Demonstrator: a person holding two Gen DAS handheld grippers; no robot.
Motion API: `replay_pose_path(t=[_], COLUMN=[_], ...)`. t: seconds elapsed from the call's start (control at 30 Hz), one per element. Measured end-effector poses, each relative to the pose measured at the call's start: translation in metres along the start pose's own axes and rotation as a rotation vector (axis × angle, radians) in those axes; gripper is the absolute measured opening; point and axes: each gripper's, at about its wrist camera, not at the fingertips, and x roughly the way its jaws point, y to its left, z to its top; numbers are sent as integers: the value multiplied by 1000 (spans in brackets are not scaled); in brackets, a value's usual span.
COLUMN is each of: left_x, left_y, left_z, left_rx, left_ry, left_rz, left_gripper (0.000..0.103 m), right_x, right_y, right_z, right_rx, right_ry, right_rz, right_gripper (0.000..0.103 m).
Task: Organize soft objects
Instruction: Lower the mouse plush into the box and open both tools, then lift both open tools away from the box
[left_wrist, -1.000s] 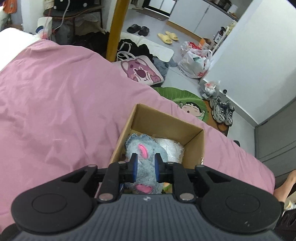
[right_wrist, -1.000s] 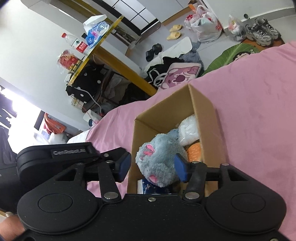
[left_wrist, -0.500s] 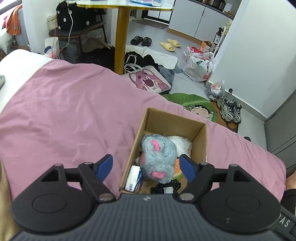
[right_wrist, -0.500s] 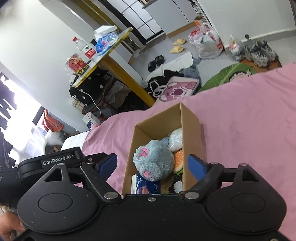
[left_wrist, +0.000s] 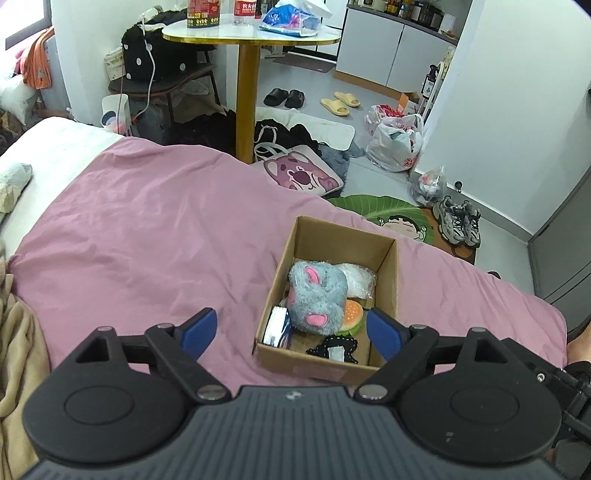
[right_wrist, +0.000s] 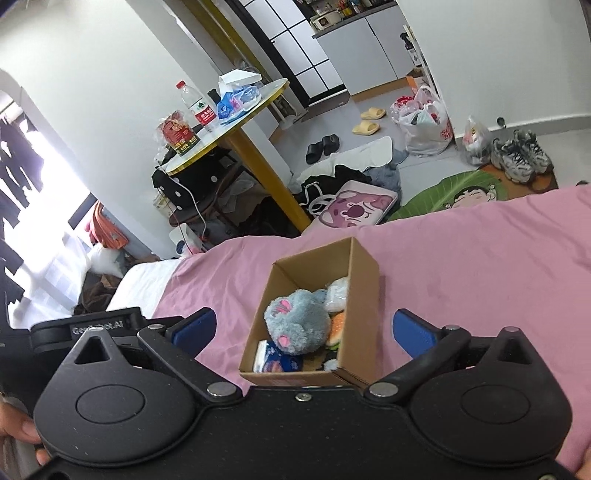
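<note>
On the pink bedspread (left_wrist: 147, 229), seen through my left wrist camera, sits the open cardboard box (left_wrist: 388, 280), and I take it as my landmark. My left gripper (left_wrist: 291, 330) hangs above its near end with the blue pads (left_wrist: 197, 328) spread wide, one out over the bedspread to the box's left, the other over the box's near right corner, and nothing between them. Inside the box the grey plush toy (left_wrist: 317, 295) with pink ears lies near the middle, touching a white fluffy item (left_wrist: 356, 280) behind it toward the far wall and a burger-shaped soft toy (left_wrist: 352, 315) at its right. A blue-and-white packet (left_wrist: 277, 326) leans against the box's left wall, and a small black-and-white piece (left_wrist: 334, 349) lies at the near end. Beyond the box, on the floor, I see a pink bear tote bag (left_wrist: 301, 177) and a yellow-legged round table (left_wrist: 251, 33). From my right wrist camera the same box (right_wrist: 369, 295) rests on the bedspread (right_wrist: 480, 266), and my right gripper (right_wrist: 303, 330) is also splayed wide and empty, its pads (right_wrist: 194, 330) flanking the box's near end well outside both walls. The grey plush (right_wrist: 297, 319) fills the middle of the box, the burger toy (right_wrist: 338, 326) just beside it, the packet (right_wrist: 277, 360) in the near left corner. A hand (right_wrist: 22, 435) shows at the lower left edge.
</note>
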Motion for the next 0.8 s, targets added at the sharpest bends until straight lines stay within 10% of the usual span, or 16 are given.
replay_pose_path(t=[0.8], left_x=[-96], left_y=[-4], left_z=[-41], left_rx=[35], left_ry=[-141], left_rz=[-46], left_gripper=[102], right_x=[-90], right_y=[9], right_z=[-14], right_rx=[-173], right_ry=[-70], right_rz=[-58], right_gripper=[103])
